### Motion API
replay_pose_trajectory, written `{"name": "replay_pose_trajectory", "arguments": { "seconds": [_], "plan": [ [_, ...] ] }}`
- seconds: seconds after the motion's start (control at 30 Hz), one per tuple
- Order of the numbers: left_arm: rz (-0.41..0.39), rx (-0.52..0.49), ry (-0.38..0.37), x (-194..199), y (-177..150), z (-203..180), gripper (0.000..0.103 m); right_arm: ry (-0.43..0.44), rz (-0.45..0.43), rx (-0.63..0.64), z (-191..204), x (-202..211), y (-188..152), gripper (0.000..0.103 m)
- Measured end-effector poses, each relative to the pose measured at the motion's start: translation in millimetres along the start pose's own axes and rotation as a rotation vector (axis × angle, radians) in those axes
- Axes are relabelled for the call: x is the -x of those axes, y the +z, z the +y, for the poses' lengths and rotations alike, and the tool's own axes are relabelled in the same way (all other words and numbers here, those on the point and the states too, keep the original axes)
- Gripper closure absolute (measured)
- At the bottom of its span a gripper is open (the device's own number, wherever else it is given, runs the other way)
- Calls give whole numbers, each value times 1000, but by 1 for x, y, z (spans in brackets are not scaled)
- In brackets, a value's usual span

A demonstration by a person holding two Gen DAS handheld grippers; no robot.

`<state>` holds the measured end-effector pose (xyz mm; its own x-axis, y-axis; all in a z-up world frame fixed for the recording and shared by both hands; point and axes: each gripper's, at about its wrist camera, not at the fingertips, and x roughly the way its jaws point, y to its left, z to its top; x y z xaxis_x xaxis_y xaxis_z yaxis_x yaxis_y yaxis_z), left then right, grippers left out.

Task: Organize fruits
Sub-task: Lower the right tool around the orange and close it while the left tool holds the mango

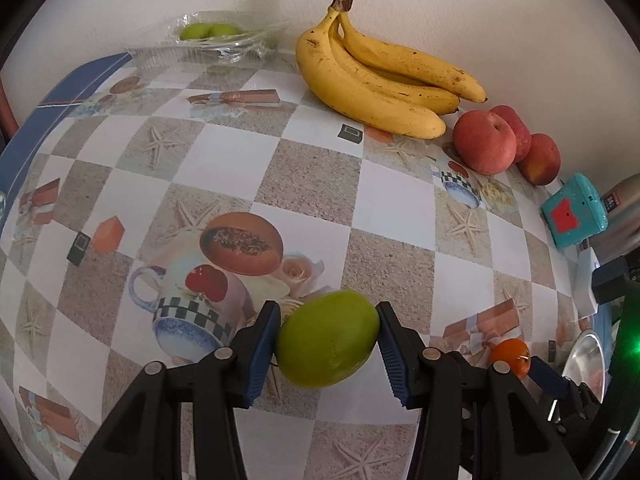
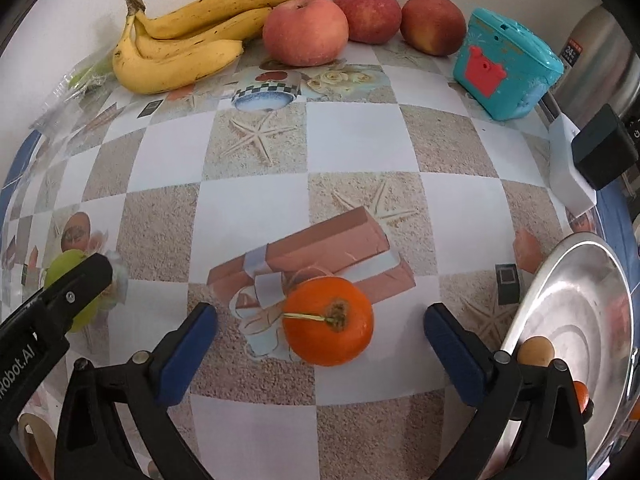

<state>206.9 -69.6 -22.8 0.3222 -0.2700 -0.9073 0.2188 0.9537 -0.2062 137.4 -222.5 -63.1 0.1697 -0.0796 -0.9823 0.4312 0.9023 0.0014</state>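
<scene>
**Green fruit clamped on the left, orange fruit between open fingers on the right**

Checkered vinyl tablecloth printed with starfish, cups and gift boxes (image 2: pixel 360 140) is covering the table and carrying everything. A round shiny steel plate (image 2: pixel 580 308) is sitting at the right edge. A bunch of yellow speckled bananas (image 1: pixel 380 80) is lying against the back wall, with three red apples (image 1: pixel 486 142) just beside it on the right and a teal plastic toy box with a red patch (image 2: pixel 504 64) beyond them. A clear plastic clamshell container (image 1: pixel 224 40) is holding two small green fruits at the far left. The left gripper (image 1: pixel 328 344) is squeezing a smooth green oval fruit (image 1: pixel 326 342) between both blue pads. The right gripper (image 2: pixel 320 344) is standing spread wide, its pads apart from the small orange round fruit with a dry stem (image 2: pixel 328 320) resting on the cloth between them.
</scene>
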Motion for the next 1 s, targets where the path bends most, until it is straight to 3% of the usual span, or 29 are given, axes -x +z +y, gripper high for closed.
{"name": "replay_pose_trajectory", "arguments": {
  "seconds": [0.13,0.4,1.0],
  "plan": [
    [5,7,-27,-3,0,3,51,-4,-7,-21,-1,-1,0,0],
    [0,25,-60,-3,3,13,51,-22,-119,-52,11,3,-12,0],
    [-19,52,-72,-5,7,25,51,15,-87,-96,0,5,-4,3]
  ]
}}
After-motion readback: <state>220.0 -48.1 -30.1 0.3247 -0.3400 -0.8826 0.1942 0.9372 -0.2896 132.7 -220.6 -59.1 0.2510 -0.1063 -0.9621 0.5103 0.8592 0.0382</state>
